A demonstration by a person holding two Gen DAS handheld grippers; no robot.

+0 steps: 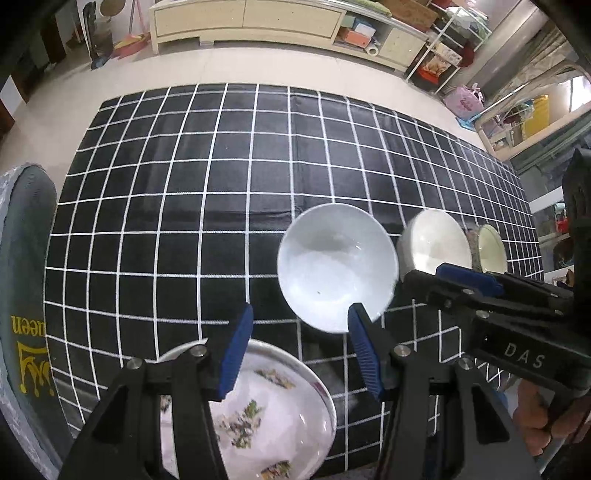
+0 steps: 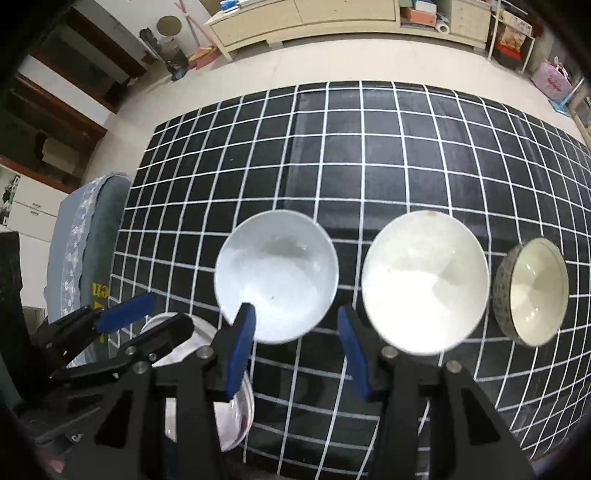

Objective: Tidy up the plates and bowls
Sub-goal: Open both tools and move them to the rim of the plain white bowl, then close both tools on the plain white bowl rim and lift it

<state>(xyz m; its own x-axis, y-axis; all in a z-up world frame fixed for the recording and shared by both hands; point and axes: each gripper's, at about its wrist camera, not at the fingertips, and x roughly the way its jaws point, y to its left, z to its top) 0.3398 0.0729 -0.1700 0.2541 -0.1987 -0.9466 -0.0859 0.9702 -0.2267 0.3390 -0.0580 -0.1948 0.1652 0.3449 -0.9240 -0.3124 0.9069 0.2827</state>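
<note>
Four dishes stand near the front of the black checked table (image 1: pixel 184 184). A flowered plate (image 1: pixel 266 413) lies at the front left, under my left gripper (image 1: pixel 301 350), which is open and holds nothing. Further back stand a white bowl (image 1: pixel 336 266), a cream bowl (image 1: pixel 436 240) and a small dark-patterned bowl (image 1: pixel 489 247). In the right wrist view my right gripper (image 2: pixel 297 350) hangs open and holds nothing, above the cloth between the white bowl (image 2: pixel 277 284) and the cream bowl (image 2: pixel 424 288). The patterned bowl (image 2: pixel 532 291) is at the right; the flowered plate (image 2: pixel 236 410) is partly hidden.
A chair with a grey cover (image 1: pixel 26 295) stands against the table's left side. Beyond the table's far edge lie a pale floor and a long cream cabinet (image 1: pixel 251 18). Shelves with boxes stand at the back right (image 1: pixel 443 55). A hand (image 1: pixel 532 424) holds the right gripper's handle.
</note>
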